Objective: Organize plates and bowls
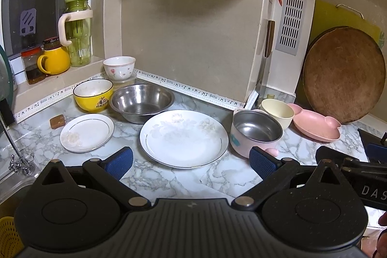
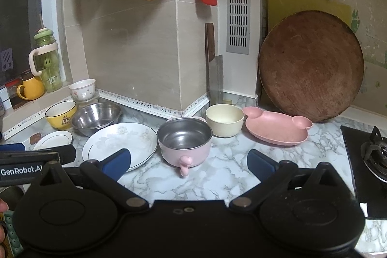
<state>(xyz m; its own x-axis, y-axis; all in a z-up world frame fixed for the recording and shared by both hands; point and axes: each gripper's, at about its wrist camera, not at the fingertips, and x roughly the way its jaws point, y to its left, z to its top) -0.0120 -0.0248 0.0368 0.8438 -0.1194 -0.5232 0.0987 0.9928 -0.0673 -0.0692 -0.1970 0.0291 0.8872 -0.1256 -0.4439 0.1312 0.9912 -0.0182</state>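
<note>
Nearby, pink pot (image 2: 185, 142) touches large plate (image 2: 119, 145) — crowded.

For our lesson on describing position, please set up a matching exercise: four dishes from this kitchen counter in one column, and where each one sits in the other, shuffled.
Things:
1. Small white gold-rimmed plate
2. Yellow ceramic bowl
3. Cream plastic cup
4. Pink animal-shaped plate

Places:
A. In front of the round wooden board
B. Directly behind the pink steel-lined pot
C. Left of the large white floral plate
D. Left of the steel mixing bowl

Pairs: 1-C, 2-D, 3-B, 4-A
</note>
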